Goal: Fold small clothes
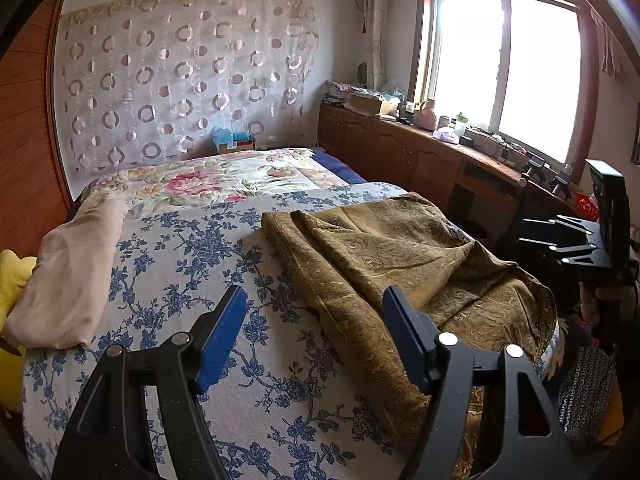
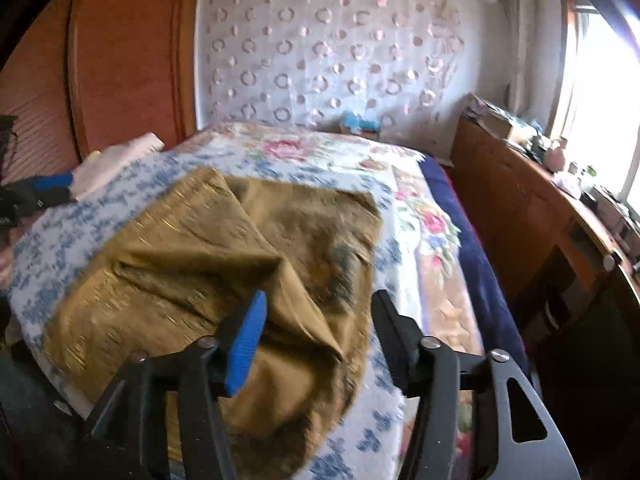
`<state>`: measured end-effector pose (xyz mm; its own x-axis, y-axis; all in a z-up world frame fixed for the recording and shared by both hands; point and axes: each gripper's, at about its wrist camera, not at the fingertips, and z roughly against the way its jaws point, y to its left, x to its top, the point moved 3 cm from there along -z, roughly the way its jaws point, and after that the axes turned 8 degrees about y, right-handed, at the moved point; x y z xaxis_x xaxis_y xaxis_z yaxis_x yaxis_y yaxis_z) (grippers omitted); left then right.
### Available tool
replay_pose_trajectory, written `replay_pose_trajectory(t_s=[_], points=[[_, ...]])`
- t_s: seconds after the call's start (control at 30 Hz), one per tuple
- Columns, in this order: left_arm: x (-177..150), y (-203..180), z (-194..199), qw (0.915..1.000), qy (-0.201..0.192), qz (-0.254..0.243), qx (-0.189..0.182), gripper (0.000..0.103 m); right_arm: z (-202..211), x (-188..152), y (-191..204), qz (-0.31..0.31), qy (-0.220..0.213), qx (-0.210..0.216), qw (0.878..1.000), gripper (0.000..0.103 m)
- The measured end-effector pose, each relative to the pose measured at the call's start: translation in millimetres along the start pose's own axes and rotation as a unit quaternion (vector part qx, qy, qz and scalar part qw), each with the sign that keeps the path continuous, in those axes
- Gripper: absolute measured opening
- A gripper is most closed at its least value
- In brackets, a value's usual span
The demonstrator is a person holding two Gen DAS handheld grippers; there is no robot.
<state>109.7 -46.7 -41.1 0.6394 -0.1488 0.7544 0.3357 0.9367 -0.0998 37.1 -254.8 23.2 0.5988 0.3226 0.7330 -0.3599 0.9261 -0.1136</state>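
Note:
An olive-brown patterned garment lies rumpled on the right half of the bed's blue-flowered cover. My left gripper hovers open over the garment's left edge, with nothing between its blue pads. In the right wrist view the same garment spreads below my right gripper, which stands open just above a raised fold without pressing on it. The right gripper also shows at the left view's right edge, beyond the bed's side. The left gripper shows at the far left of the right wrist view.
A folded beige garment lies at the bed's left edge beside something yellow. A rose-patterned quilt covers the far end. A cluttered wooden cabinet runs under the window on the right. A wooden wardrobe stands at the left.

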Motion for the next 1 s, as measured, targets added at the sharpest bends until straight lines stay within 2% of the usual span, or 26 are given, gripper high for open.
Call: replay_pose_trajectory(t_s=[0.3,0.63,0.77,1.0], points=[[-3.3,0.8,1.9,1.0,0.001,0.002,0.003,0.072,-47.5,26.8,54.9,0.062,0.023,0.069,0.995,0.062],[-6.6,5.3,2.5,1.0,0.003,0.008,0.002,0.072,-101.6,41.4,105.5,0.133,0.078,0.143,0.978,0.062],[-6.8,5.7,1.7,0.9999,0.004,0.009,-0.001,0.072,-106.1,40.3,111.2,0.154,0.095,0.148,0.972,0.062],[-7.5,3.0,-2.0,0.9999,0.008,0.008,-0.004,0.072,-127.8,45.3,115.3,0.151,0.109,0.144,0.972,0.062]])
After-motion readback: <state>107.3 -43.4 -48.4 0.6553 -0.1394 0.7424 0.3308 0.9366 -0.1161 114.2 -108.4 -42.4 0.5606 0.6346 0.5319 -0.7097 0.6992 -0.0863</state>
